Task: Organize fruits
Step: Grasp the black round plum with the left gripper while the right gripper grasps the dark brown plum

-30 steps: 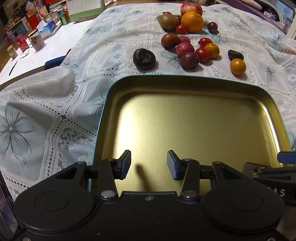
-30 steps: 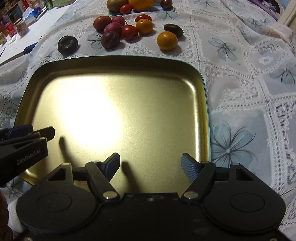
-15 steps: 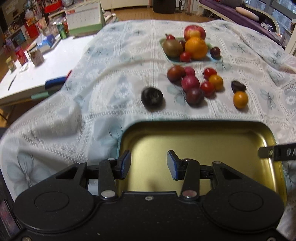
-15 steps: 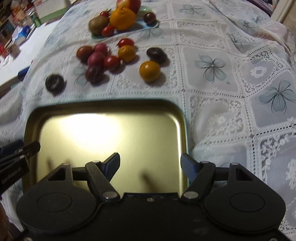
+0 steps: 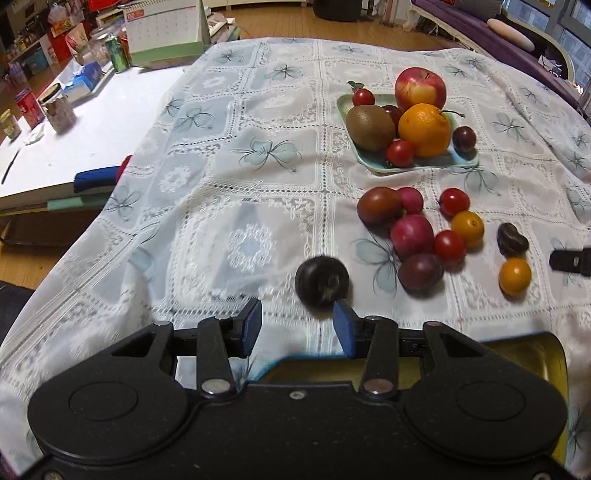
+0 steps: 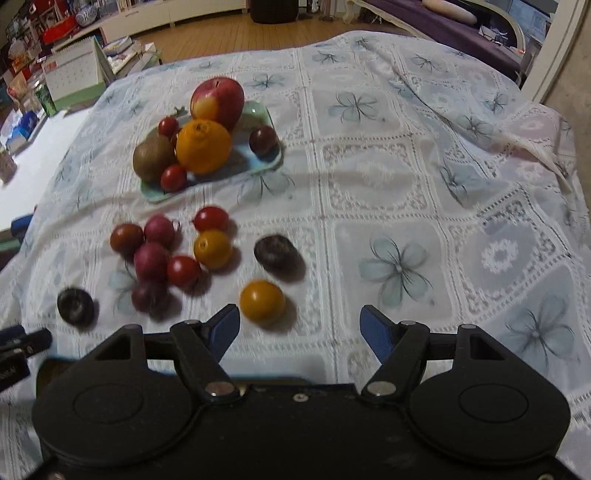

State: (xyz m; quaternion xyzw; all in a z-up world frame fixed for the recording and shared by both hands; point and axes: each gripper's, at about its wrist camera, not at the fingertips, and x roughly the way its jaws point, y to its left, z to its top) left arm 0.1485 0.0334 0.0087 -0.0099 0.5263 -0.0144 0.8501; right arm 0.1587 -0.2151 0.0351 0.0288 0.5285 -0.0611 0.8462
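Observation:
Loose small fruits lie on the lace tablecloth: a dark plum (image 5: 322, 281) just beyond my left gripper (image 5: 297, 326), a cluster of red and purple plums (image 5: 412, 235) with cherry tomatoes, and an orange fruit (image 6: 262, 300) close ahead of my right gripper (image 6: 300, 328), nearer its left finger. Both grippers are open and hold nothing. A pale green plate (image 5: 436, 163) farther back carries an apple (image 5: 420, 88), an orange (image 5: 425, 129), a kiwi (image 5: 369, 127) and small tomatoes. The gold tray (image 5: 528, 356) shows only as a corner under my left gripper.
A second dark fruit (image 6: 277, 253) lies right of the cluster. At the left a white table (image 5: 85, 140) holds a calendar (image 5: 162, 29), cans and boxes. The cloth folds up at the far right (image 6: 532, 144). The right gripper's tip (image 5: 570, 261) enters the left wrist view.
Both grippers have pulled back and tilted up from over the gold tray; the tray has slid almost out of view and the fruit cluster and plate now fill the scene. Jaws stayed open.

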